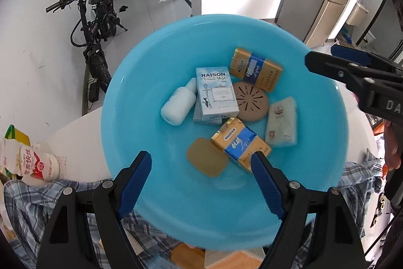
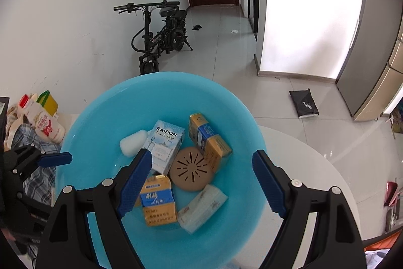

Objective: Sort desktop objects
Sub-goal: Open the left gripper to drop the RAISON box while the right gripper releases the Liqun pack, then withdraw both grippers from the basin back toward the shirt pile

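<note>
A blue plastic basin holds several small items: a white-blue RAISON box, two gold-blue cigarette packs, a brown round disc, a white bottle, a tissue packet and a gold flat tin. My left gripper is open over the basin's near side. My right gripper is open above the basin, empty; it also shows at the right of the left wrist view.
The basin sits on a white round table over a plaid cloth. A milk bottle stands at the left. A black bicycle leans on the far wall. A black bag lies on the floor.
</note>
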Motion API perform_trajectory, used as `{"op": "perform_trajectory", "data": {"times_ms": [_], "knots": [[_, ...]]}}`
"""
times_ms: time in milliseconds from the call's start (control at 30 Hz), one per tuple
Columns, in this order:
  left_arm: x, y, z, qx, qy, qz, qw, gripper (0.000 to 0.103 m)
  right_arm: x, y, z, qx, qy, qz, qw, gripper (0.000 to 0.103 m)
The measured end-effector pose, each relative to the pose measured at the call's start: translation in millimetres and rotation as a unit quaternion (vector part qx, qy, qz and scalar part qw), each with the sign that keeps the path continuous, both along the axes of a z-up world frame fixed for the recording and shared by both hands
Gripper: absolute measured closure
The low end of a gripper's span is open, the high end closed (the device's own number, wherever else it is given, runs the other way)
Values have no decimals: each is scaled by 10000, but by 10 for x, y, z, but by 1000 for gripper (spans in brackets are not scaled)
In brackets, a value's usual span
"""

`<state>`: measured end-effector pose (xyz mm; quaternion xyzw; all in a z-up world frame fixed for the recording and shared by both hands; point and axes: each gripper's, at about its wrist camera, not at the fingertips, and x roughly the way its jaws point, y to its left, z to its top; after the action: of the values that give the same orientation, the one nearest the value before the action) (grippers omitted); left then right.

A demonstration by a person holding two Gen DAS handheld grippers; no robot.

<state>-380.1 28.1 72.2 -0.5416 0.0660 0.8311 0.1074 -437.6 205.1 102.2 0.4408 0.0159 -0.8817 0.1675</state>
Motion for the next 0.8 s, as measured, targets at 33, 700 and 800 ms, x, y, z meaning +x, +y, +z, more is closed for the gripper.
{"op": "perform_trajectory", "data": {"times_ms": [33, 700, 800], "knots": [[13, -5, 20, -14, 36, -10, 10000, 20, 38, 18, 36, -62, 17, 14, 10000, 22], [829, -464, 419, 257, 347, -104, 9990, 20, 1104, 114, 530, -230, 825, 696, 9939, 22], [1019, -532, 410, 464, 242, -122, 9986, 20, 1269, 100, 531, -187, 898, 834, 9923, 22]]}}
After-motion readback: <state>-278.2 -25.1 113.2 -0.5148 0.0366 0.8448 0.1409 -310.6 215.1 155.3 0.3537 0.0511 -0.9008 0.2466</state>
